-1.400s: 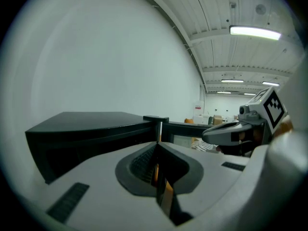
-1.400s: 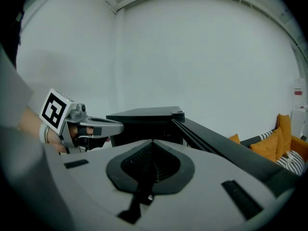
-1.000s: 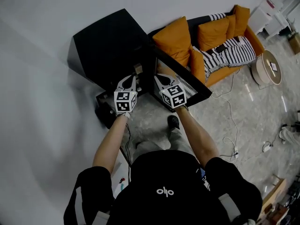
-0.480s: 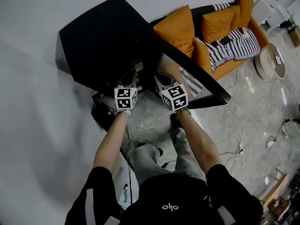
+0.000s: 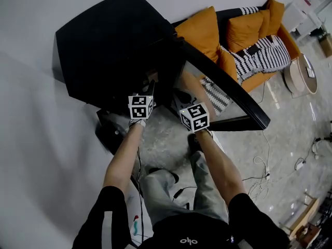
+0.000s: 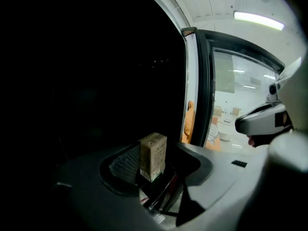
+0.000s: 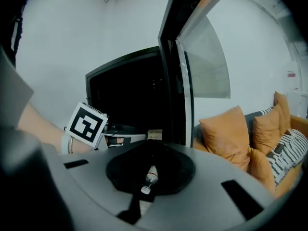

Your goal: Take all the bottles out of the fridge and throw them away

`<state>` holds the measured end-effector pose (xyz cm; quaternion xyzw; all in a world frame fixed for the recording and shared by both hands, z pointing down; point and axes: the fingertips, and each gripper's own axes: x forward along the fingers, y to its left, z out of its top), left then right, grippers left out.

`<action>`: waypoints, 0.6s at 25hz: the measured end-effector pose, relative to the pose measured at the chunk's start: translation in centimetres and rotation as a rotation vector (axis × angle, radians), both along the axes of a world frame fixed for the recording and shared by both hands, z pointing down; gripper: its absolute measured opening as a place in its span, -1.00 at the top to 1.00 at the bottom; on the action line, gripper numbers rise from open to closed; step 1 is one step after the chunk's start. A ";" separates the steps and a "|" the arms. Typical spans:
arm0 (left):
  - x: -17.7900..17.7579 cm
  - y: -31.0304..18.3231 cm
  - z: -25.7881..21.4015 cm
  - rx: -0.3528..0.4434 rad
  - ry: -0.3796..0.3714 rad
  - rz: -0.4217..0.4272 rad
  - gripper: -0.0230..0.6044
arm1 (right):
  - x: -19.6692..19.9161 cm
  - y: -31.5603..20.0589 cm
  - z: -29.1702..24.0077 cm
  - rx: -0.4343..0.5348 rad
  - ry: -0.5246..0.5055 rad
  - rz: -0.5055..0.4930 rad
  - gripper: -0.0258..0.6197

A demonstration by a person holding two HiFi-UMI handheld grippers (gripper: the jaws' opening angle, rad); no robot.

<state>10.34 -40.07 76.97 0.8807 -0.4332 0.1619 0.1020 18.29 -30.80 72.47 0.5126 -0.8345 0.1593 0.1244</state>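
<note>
The fridge (image 5: 114, 51) has a smooth black casing with a dull sheen; its door (image 7: 204, 64) is glossy glass. The carton (image 6: 153, 155) is matt brown paperboard and the bottle (image 7: 149, 176) clear plastic. The cushions (image 5: 199, 32) are orange cloth, the floor (image 5: 290, 134) polished stone.

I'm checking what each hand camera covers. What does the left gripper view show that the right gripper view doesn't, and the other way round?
Only the left gripper view: the ceiling light strip and the right claw from the side. Only the right gripper view: a small white-capped bottle in that claw's shut jaws, and the left claw with its marker cube. Both: the brown carton between the left claw's jaws, which have just been opening, the fridge's dark interior and its open glass door.
</note>
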 end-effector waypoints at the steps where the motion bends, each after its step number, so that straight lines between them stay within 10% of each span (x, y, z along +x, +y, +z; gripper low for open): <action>1: 0.2 -0.4 0.5 0.001 -0.004 0.003 0.34 | 0.1 -0.1 0.6 -0.001 -0.001 0.004 0.90; 15: 2.2 -4.4 4.3 0.003 -0.024 0.012 -0.04 | 1.5 -0.9 4.1 -0.011 -0.016 0.048 0.90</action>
